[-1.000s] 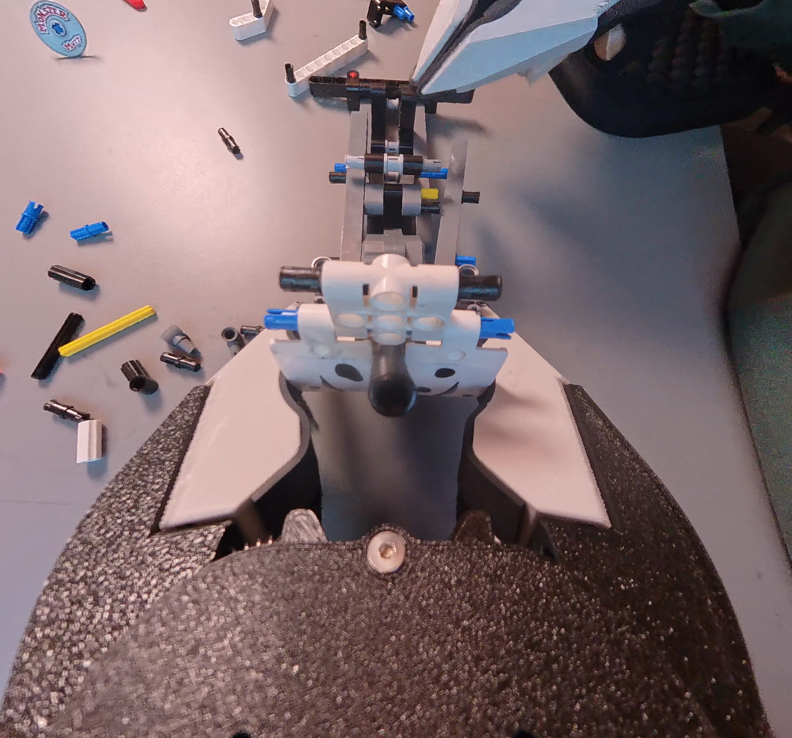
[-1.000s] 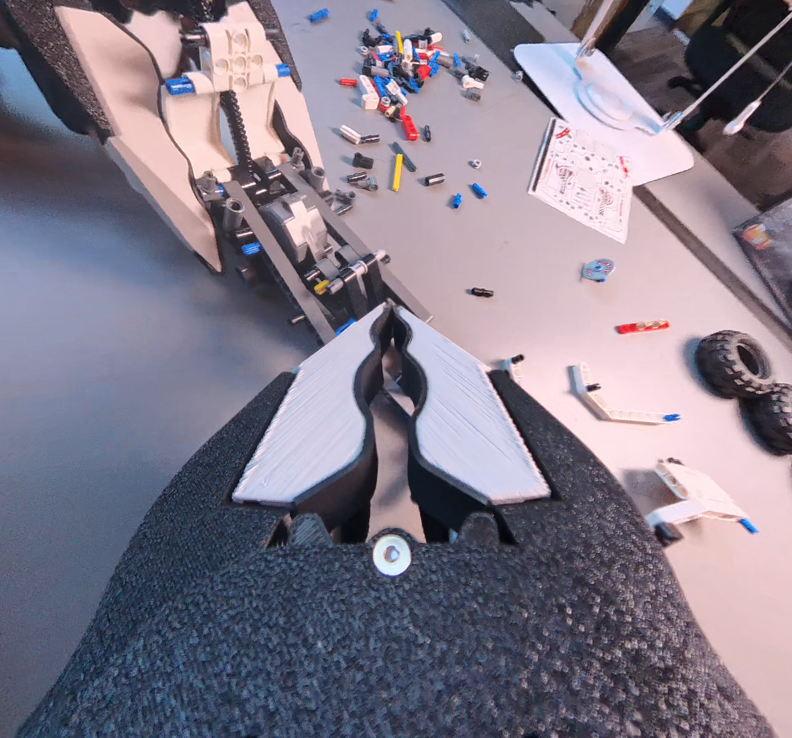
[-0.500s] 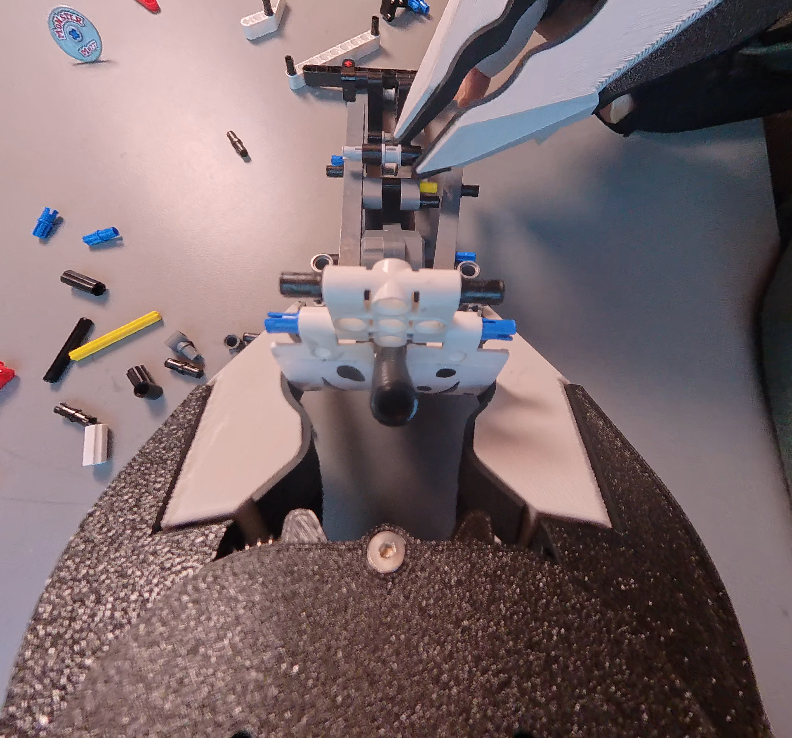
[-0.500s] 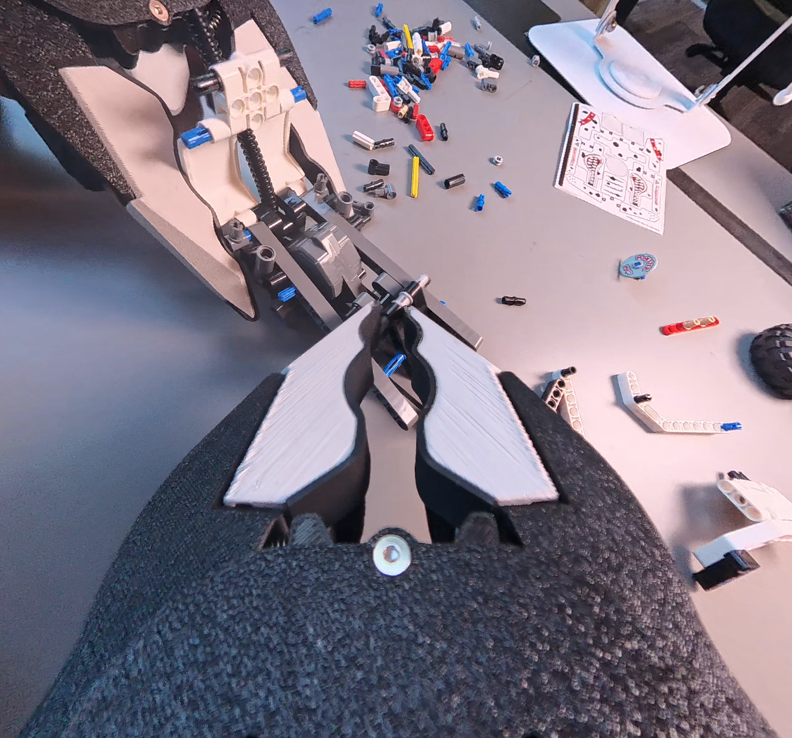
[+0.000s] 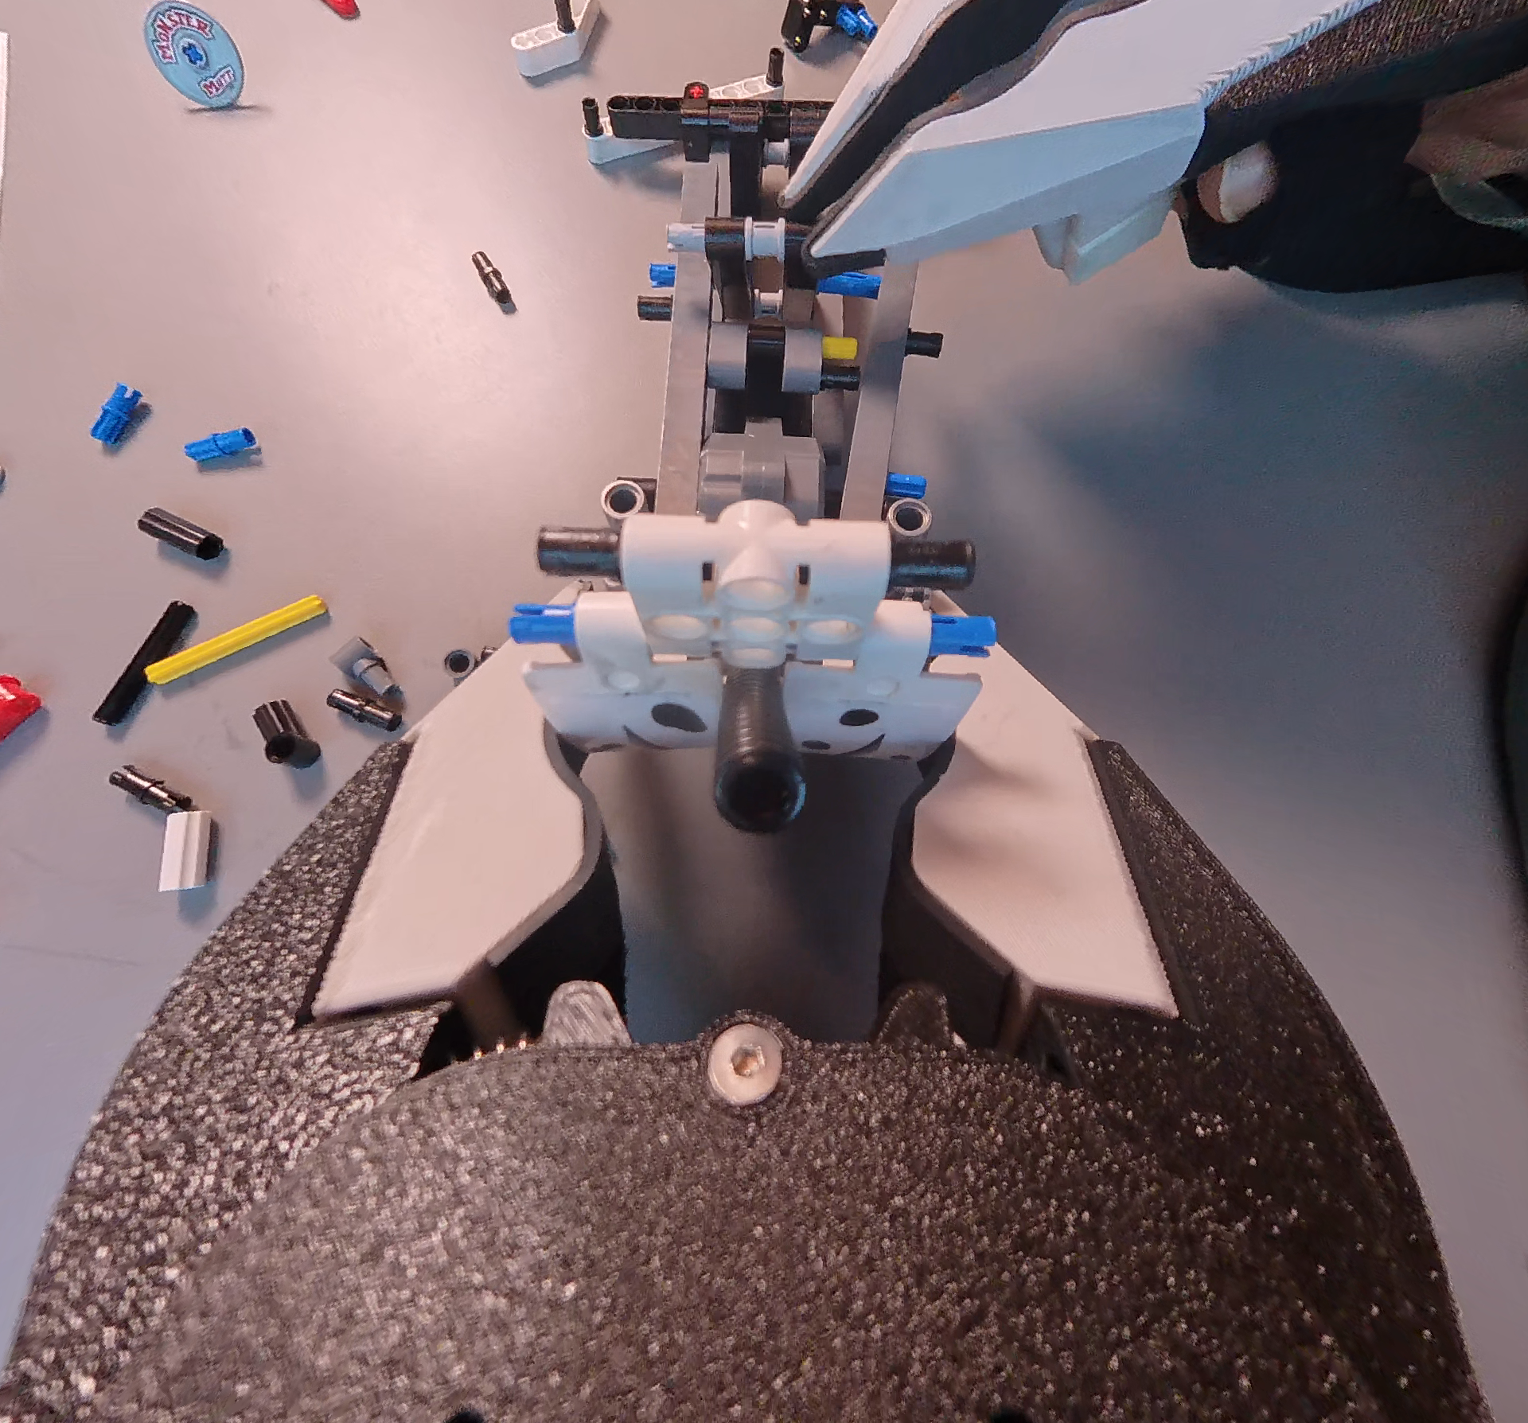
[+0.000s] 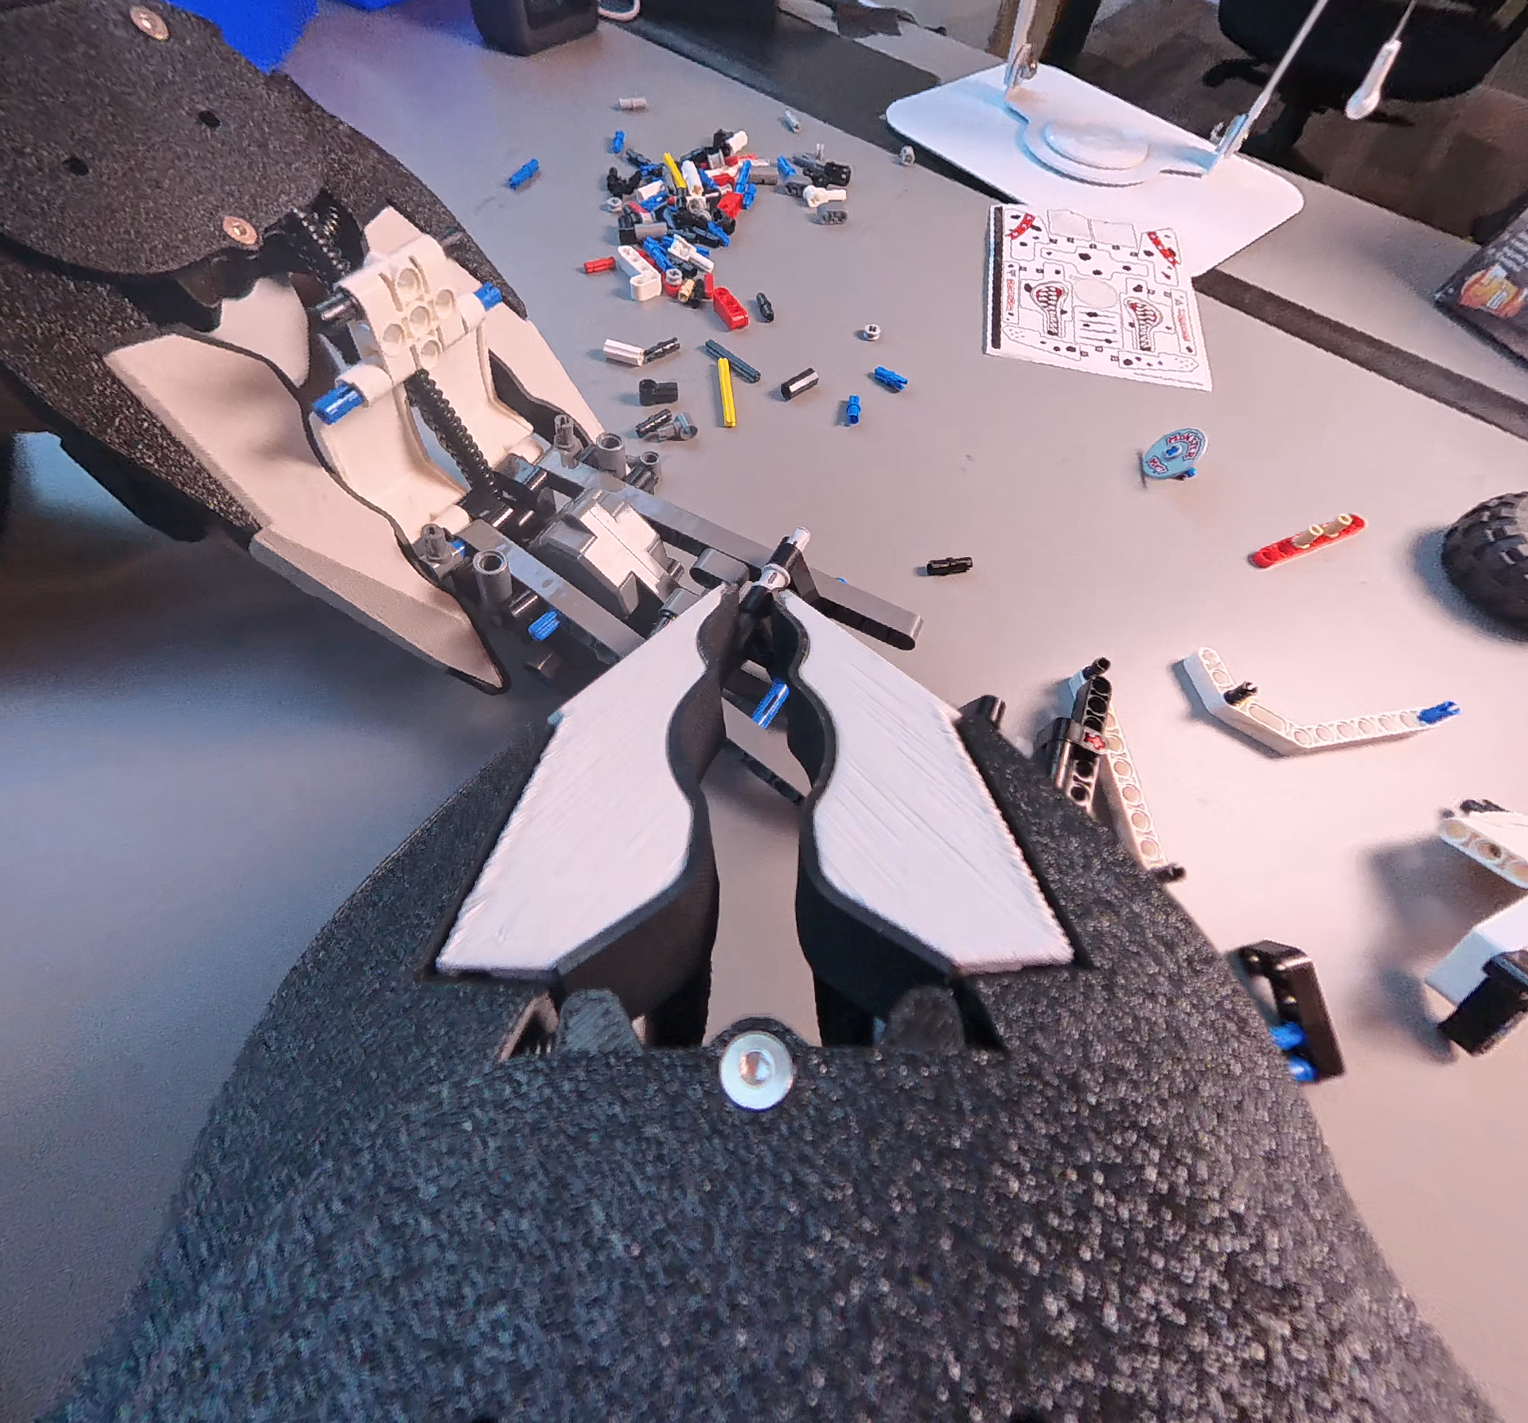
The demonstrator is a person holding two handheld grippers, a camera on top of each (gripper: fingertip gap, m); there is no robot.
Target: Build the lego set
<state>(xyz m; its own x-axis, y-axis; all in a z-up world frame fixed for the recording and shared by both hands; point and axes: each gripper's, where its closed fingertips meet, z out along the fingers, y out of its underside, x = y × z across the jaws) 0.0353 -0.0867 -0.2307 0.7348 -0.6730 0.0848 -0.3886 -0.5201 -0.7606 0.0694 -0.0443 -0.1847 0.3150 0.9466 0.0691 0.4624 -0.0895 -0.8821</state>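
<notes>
The grey, black and white lego chassis [image 5: 777, 391] lies lengthwise on the grey table. My left gripper [image 5: 756, 639] is shut on its white end block, with a black ribbed hose sticking back between the fingers. My right gripper [image 5: 806, 226] comes in from the upper right, its tips at the black cross axle with white bushes. In the right wrist view my right gripper [image 6: 754, 598] is closed down on that axle [image 6: 785, 556], with a blue pin showing under the fingers. The left gripper [image 6: 529, 540] holds the chassis [image 6: 612, 540] from the far left.
A pile of small loose parts [image 6: 703, 226], a sticker sheet [image 6: 1091, 300] and a white lamp base [image 6: 1091, 143] lie beyond. A white angled beam [image 6: 1290, 722], a red beam [image 6: 1306, 540] and a tyre [image 6: 1488, 556] lie to the right. A yellow axle [image 5: 240, 635] and pins lie left of the chassis. About 8 cm separates my left fingertips from my right.
My right gripper moved from the chassis's far end to the cross axle, opened slightly, then narrowed around it. The left gripper kept its hold and barely moved.
</notes>
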